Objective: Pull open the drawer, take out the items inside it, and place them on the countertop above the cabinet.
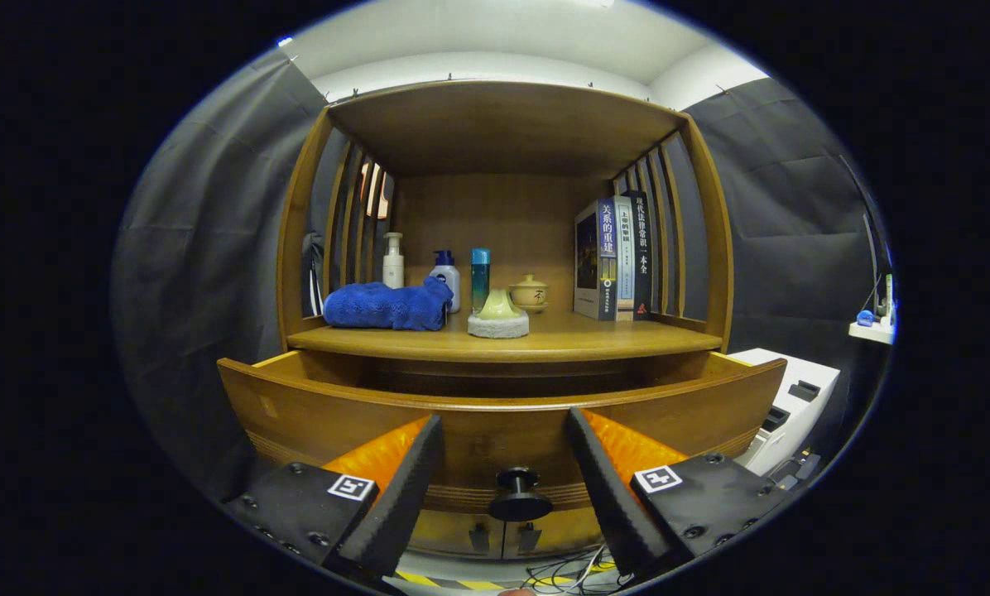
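1. The tongs (503,488) are released, holding nothing; the knob (518,494) stands between them, untouched.
2. The drawer (503,414) is pulled open; its inside is hidden, so reaching in blind may miss items.
3. The table (594,338) is crowded by the blue towel (383,305) and bottles (445,277); placing there could knock them.

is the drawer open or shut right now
Open: the drawer front stands out from the cabinet, a gap behind it. Gripper fingers spread around its knob.
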Available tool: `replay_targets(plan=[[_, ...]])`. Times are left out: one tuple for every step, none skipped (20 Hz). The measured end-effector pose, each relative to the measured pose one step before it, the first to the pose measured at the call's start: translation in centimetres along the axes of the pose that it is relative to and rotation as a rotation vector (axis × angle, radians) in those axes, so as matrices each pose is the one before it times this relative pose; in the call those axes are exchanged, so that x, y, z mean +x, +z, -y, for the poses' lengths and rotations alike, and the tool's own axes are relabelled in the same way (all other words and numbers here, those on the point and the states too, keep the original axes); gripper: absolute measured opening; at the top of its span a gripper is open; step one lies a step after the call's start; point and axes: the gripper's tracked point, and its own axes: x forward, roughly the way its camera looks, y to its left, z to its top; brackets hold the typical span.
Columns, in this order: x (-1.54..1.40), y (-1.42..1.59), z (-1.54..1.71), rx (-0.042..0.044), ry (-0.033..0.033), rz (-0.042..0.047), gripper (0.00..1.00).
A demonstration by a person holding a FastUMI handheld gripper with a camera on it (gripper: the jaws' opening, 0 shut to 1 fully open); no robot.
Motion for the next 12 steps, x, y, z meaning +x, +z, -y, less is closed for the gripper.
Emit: replay_targets(plan=[[0.628,0.089,-0.032,-0.00024,-0.00193,-0.00171,0.98],[0.616,-0.102,-0.083,0.00108,-0.00128,-0.00727,0.98],[0.543,0.016,-0.05,0.00231,0.0004,-0.0046,0.98],[0.402,-0.049,0.023,0.00171,0.00094,-0.00365,0.98],[0.527,0.001,0.012,-0.00244,0.00097,0.00805,0.98],[0.581,0.07,0.045,-0.00438,-0.00076,0.01116,0.98],[0.57,0.042,0.008,-0.00096,-0.00112,0.00645,0.98],[0.527,-0.004,-0.007,0.00141,-0.00131,0.00116,0.98],[0.557,0.044,-0.004,-0.00161,-0.00138,0.00003,0.98],[0.404,0.034,0.039,-0.00424,0.00053,-0.00114,0.98],[0.506,0.018,0.018,-0.0047,0.00028,0.00324,0.98],[0.384,0.098,-0.027,-0.00471,-0.00085,0.00878,0.98]])
